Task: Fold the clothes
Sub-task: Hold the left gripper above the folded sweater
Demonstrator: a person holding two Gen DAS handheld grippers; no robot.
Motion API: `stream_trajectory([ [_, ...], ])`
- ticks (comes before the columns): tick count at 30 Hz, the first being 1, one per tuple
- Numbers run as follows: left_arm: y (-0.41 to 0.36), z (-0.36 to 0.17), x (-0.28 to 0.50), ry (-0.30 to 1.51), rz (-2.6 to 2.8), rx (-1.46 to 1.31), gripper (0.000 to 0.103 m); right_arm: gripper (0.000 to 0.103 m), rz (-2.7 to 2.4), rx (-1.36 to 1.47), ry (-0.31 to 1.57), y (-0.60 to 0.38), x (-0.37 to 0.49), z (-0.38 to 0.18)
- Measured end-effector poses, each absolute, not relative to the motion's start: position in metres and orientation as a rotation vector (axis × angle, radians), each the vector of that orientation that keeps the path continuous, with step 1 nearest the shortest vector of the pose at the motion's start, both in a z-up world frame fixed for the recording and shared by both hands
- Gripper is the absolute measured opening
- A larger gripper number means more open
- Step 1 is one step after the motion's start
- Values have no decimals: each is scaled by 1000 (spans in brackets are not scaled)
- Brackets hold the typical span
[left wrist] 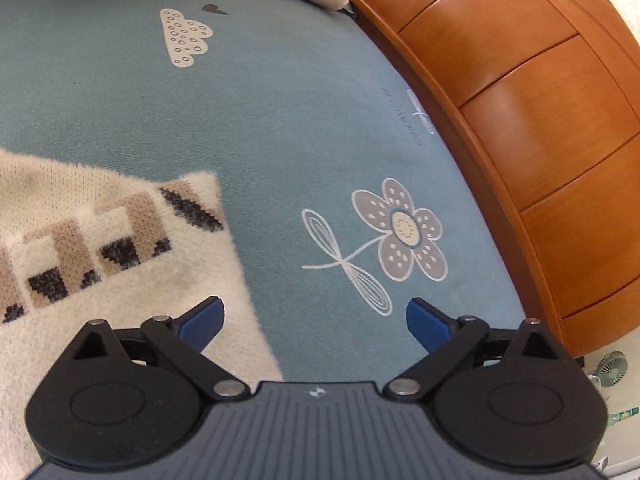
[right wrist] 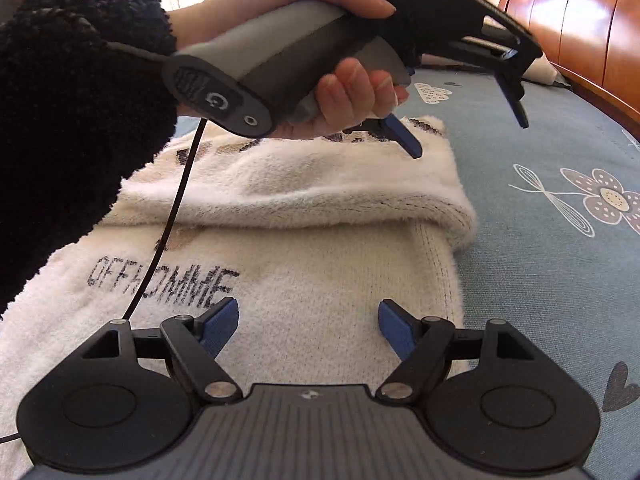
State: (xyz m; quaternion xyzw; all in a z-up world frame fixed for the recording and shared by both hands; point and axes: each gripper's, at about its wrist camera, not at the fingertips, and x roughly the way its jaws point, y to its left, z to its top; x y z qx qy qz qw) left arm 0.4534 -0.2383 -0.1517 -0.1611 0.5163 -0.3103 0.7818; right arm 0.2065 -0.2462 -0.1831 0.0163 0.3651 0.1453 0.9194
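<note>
Cream knit sweater [right wrist: 280, 216] lies part-folded on blue bedsheet [left wrist: 280, 120]. Left gripper [left wrist: 315, 320] fingers apart, empty, over sweater's patterned corner. Right gripper [right wrist: 308, 320] fingers apart, empty, above lettered panel, nearer folded edge ahead.

The sweater [left wrist: 120, 280] runs off the left and bottom edges of the left wrist view, so only one corner of it shows. In the right wrist view the hand [right wrist: 304, 40] and black sleeve [right wrist: 72, 120] cover its upper left part, and the far patterned strip is mostly behind the fingers. The printed word gets crossed by the cable [right wrist: 172, 216] and its lettering is fuzzy, hard to read for sure. The small fan [left wrist: 610, 368] at the lower right is tiny and partly cut off. The headboard [left wrist: 520, 100] runs out past the top and right.
</note>
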Motion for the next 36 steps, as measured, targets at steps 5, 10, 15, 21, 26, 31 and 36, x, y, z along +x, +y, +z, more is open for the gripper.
stream_trajectory([
  [5,-254,-177,450,1175,-664,-282,97,84,295,16,751,-239,207,-184],
  [10,-249,-155,456,1122,-678,-282,97,84,295,28,751,-241,206,-184],
  [15,-234,-164,485,1065,-605,-313,97,86,295,39,753,-240,207,-183],
  [21,-236,-183,508,1032,-592,-327,98,87,298,40,748,-244,207,-181],
  [26,-221,-158,490,1042,-635,-327,98,87,307,30,742,-239,208,-178],
  [31,-202,-137,445,1113,-738,-348,99,87,305,-13,727,-231,202,-177],
  [36,-191,-132,402,1151,-838,-391,99,87,284,-53,711,-230,198,-175],
])
